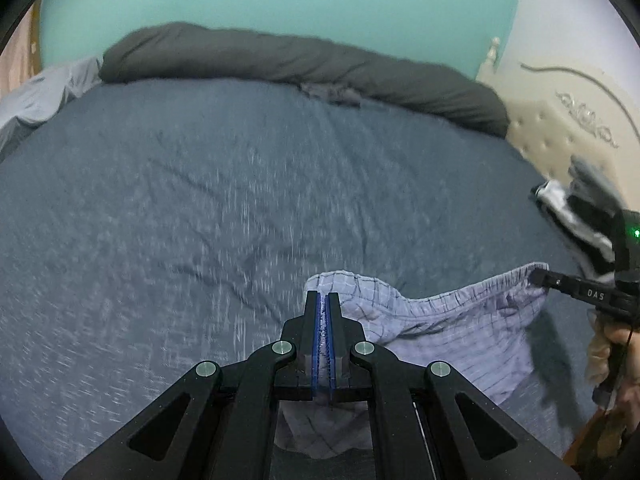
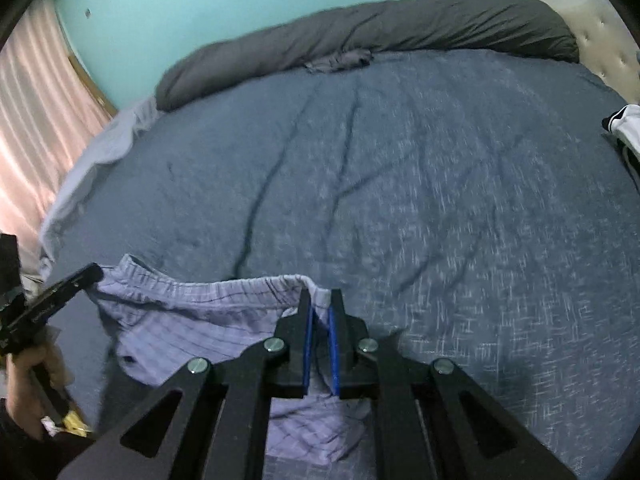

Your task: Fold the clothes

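A pair of light lavender checked shorts with an elastic waistband hangs stretched between my two grippers above the blue bed. My left gripper is shut on one end of the waistband. My right gripper is shut on the other end of the waistband; the shorts hang below it. Each gripper shows in the other's view, the right gripper at the right edge and the left gripper at the left edge. The lower part of the shorts is hidden behind the gripper bodies.
The bed has a blue-grey cover. A dark grey rolled duvet lies along the far side by the teal wall. A black and white garment lies at the right. A cream headboard and pink curtains flank the bed.
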The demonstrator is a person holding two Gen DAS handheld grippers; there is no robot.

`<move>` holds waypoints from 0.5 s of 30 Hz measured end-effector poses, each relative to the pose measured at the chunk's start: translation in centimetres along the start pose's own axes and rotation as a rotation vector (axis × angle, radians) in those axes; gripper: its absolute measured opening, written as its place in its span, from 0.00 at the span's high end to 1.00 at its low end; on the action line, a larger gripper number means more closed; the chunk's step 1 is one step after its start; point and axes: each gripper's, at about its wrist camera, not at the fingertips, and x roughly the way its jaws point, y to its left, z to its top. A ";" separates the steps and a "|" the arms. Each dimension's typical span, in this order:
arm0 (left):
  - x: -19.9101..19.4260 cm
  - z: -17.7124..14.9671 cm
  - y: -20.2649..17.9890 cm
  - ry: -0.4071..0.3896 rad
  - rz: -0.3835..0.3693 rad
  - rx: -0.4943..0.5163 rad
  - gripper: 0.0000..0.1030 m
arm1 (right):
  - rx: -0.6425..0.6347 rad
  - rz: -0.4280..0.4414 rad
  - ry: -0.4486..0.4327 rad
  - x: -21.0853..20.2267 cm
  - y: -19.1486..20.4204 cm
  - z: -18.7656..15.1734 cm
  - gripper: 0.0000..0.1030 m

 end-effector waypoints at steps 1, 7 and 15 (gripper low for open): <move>0.6 -0.3 0.2 0.012 0.000 -0.001 0.98 | 0.000 -0.014 0.005 0.4 -0.2 -0.3 0.94; 2.3 -1.4 1.0 0.069 -0.060 -0.039 0.97 | 0.052 -0.083 0.033 2.7 -1.6 -2.2 0.91; 2.7 -1.7 1.4 0.097 -0.151 -0.098 0.97 | 0.052 -0.024 0.040 2.7 -0.8 -4.1 0.91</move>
